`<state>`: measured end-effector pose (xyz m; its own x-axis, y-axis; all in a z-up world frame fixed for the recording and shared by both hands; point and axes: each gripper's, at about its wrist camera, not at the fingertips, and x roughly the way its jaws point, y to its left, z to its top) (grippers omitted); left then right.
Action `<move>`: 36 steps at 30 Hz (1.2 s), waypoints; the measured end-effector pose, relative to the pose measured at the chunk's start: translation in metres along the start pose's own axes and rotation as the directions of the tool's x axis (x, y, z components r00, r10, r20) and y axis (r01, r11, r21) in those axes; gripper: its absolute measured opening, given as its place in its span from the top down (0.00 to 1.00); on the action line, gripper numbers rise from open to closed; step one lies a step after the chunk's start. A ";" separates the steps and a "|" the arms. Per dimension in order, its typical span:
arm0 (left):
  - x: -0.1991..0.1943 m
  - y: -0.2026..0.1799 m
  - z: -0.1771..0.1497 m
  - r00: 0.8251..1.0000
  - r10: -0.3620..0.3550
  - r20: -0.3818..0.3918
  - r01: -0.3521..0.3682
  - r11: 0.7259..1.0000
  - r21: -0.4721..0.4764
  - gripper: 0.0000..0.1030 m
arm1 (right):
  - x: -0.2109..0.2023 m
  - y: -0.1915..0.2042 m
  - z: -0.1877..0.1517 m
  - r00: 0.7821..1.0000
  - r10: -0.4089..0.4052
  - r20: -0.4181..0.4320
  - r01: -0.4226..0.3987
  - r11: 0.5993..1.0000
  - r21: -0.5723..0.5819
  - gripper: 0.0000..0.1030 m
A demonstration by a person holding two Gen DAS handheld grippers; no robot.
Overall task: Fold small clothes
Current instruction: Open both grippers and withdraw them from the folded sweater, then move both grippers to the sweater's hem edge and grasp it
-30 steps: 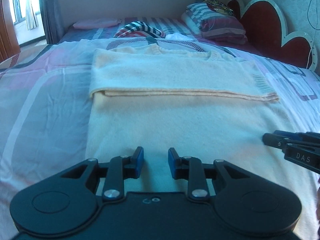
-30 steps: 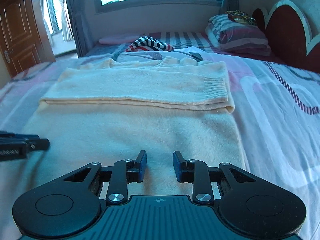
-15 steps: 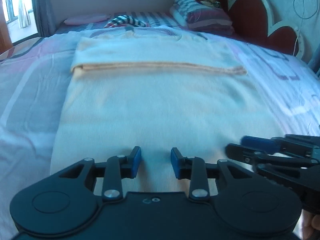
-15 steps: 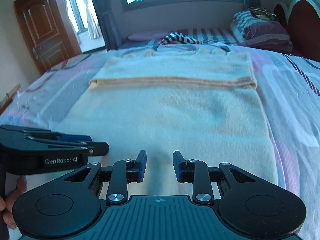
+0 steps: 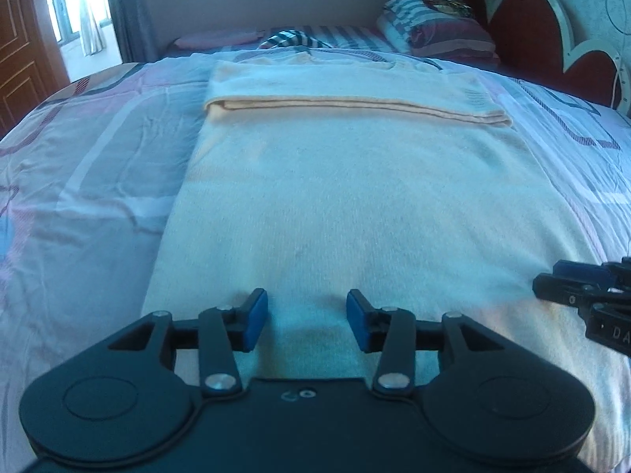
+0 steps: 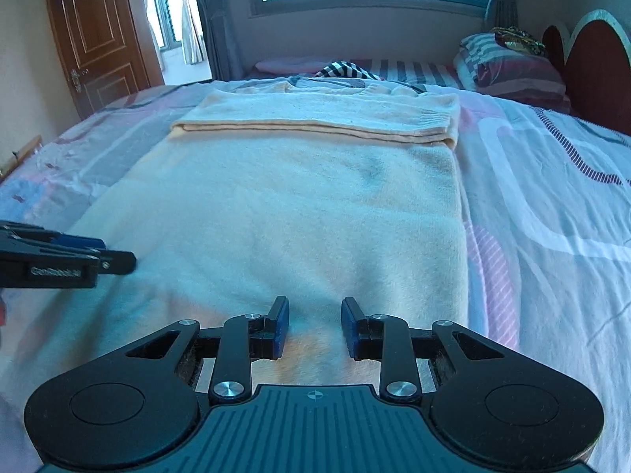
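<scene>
Left wrist view shows the left gripper (image 5: pixel 307 321) low over the near part of a cream sweater (image 5: pixel 355 205) (far part already folded over itself) spread flat on the bed (image 5: pixel 90 165); its jaws are opening, nothing pinched between them. Further right, the right gripper (image 6: pixel 314 327) hovers over the same near end, jaws apart and empty.
</scene>
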<state>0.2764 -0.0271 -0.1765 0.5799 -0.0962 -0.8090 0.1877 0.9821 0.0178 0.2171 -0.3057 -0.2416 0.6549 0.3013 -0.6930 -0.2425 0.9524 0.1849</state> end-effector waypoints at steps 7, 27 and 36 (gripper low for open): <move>-0.017 -0.005 -0.021 0.999 -0.028 -0.022 0.028 0.999 0.021 0.53 | -0.021 0.024 -0.010 0.999 0.048 0.010 -0.048 0.999 0.021 0.72; -0.034 0.018 -0.048 0.993 -0.108 -0.038 0.111 0.991 0.074 0.33 | -0.042 0.073 -0.049 0.988 -0.148 -0.052 0.152 0.987 0.060 0.45; -0.046 0.046 -0.059 0.994 -0.106 -0.033 0.107 0.993 0.049 0.28 | -0.067 0.065 -0.060 0.972 -0.231 -0.049 0.235 0.964 0.121 0.45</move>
<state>0.2112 0.0319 -0.1728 0.5304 -0.1943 -0.8252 0.2878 0.9569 -0.0403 0.1145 -0.2670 -0.2246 0.6576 0.0704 -0.7501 0.0072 0.9950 0.0997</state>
